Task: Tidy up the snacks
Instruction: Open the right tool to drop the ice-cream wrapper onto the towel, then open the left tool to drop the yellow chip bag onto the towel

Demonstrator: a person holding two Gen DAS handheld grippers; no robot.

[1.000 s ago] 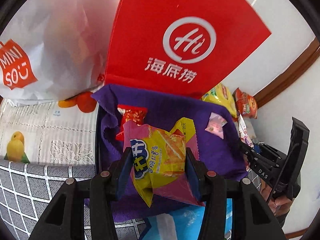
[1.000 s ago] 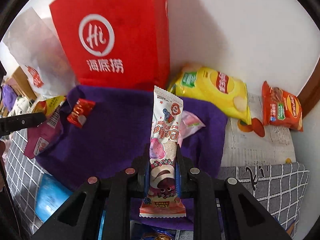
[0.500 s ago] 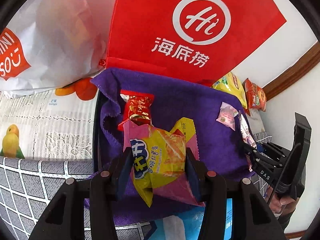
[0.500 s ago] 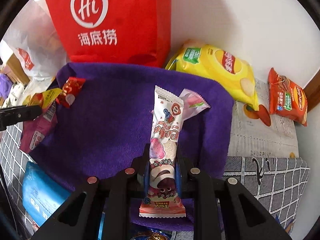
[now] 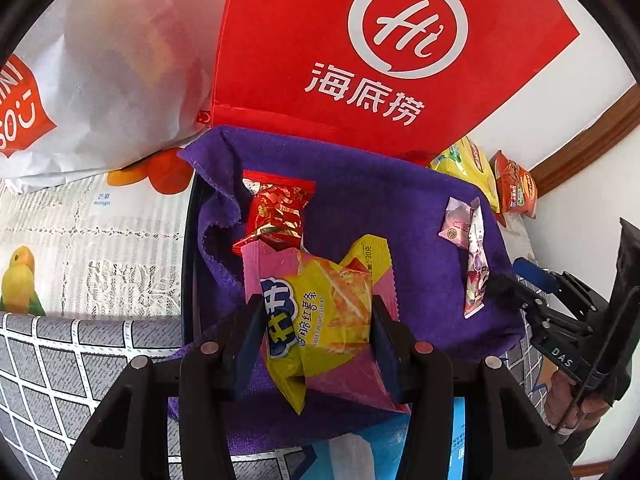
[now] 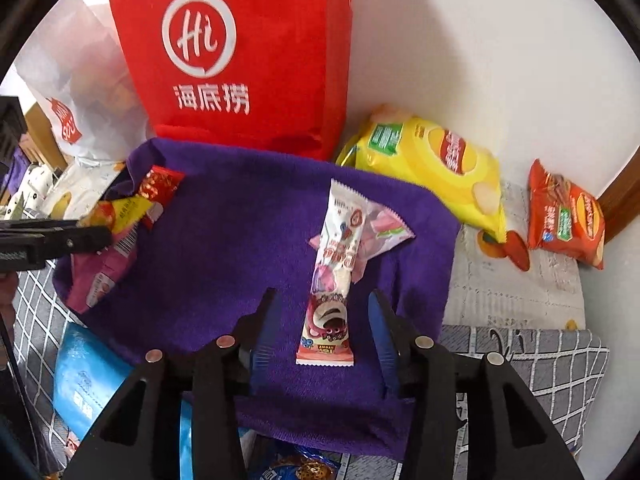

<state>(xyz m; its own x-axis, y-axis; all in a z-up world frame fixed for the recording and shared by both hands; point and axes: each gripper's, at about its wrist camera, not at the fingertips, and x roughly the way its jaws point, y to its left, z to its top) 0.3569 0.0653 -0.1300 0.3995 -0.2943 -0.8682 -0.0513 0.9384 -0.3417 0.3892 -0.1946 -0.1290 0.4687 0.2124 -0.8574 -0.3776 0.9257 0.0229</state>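
Observation:
My left gripper [image 5: 316, 320] is shut on a yellow sweet-potato-stick bag and a pink bag [image 5: 324, 312], held just above the purple cloth [image 5: 380, 216]. A red candy pack [image 5: 276, 210] lies on the cloth just beyond them. My right gripper [image 6: 324, 324] is open, its fingers either side of a long white-and-pink bear snack bar [image 6: 334, 268] that lies on the purple cloth [image 6: 240, 240], partly over a small pink packet [image 6: 384, 232]. The bar also shows in the left wrist view [image 5: 474, 268].
A red Haidilao bag [image 6: 248, 52] and a white Miniso bag [image 5: 80, 72] stand behind the cloth. A yellow chip bag [image 6: 436, 160] and an orange snack bag [image 6: 564, 216] lie at the right by the wall. A blue pack [image 6: 88, 380] lies at the near left.
My right gripper has opened and let go of the bear snack bar, which now lies on the cloth. Both grippers came lower and closer to the cloth. The left still holds its bags.

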